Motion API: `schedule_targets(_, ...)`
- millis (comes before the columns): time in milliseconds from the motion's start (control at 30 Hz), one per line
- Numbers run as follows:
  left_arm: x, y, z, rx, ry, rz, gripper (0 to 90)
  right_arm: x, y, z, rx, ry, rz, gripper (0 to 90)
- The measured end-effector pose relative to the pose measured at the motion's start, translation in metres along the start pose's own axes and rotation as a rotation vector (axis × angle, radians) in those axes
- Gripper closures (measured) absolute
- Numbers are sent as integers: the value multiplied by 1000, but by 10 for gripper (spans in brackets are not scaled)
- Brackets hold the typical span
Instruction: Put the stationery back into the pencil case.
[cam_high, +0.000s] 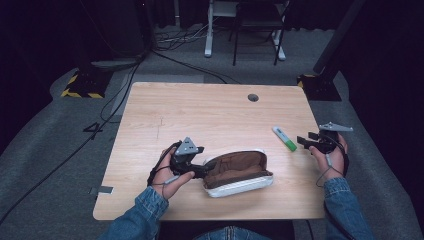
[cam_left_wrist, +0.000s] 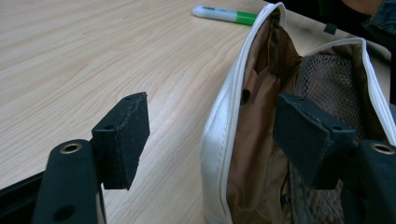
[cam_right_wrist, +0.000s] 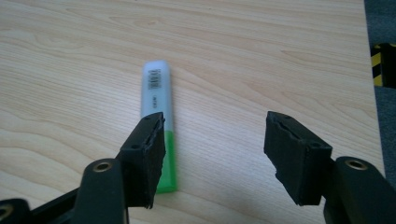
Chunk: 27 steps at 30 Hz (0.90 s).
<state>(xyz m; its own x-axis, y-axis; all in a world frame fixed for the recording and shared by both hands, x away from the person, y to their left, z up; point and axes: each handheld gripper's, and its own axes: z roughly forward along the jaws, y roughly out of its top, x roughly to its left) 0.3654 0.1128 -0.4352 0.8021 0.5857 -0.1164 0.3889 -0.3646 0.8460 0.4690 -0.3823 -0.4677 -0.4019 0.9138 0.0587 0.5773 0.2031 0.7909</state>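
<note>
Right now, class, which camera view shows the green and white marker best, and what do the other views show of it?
The right gripper view: the marker lies close and lengthwise on the table, label visible, its green end partly behind one jaw. The high view shows it small, beside the open pouch. The left gripper view shows it distant, at the top edge.

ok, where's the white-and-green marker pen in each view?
High view: white-and-green marker pen lies right of centre on the table, between the open white pouch with brown lining and the right gripper.
Left gripper view: top edge, centre, beyond the pouch rim.
Right gripper view: centre-left, behind one jaw.
Shared landmark: pale wooden tabletop.
</note>
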Motion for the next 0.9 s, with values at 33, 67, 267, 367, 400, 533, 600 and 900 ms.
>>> schedule_targets(33, -1, -1, -3, 0, 8, 4, 274, 2, 1, 0, 4, 5, 1, 389)
schedule_targets(67, -1, -3, -8, 1, 13, 8, 273, 4, 3, -1, 8, 9, 2, 389)
schedule_targets(267, 5, -13, -23, 17, 27, 2, 264, 16, 11, 3, 54, 37, -10, 401)
schedule_targets(367, 8, -19, -32, 24, 43, -7, 259, 23, 15, 8, 97, 51, -36, 433)
schedule_targets(400, 9, -21, -35, 27, 50, -6, 258, 25, 16, 9, 105, 54, -42, 442)
schedule_targets(533, 14, -28, -44, 39, 65, -21, 245, 33, 20, 17, 151, 65, -68, 479)
schedule_targets(600, 16, -30, -45, 45, 66, -25, 242, 34, 21, 20, 162, 66, -78, 484)
schedule_targets(900, 24, -45, -54, 121, 77, -34, 185, 36, 23, 38, 213, 51, -98, 500)
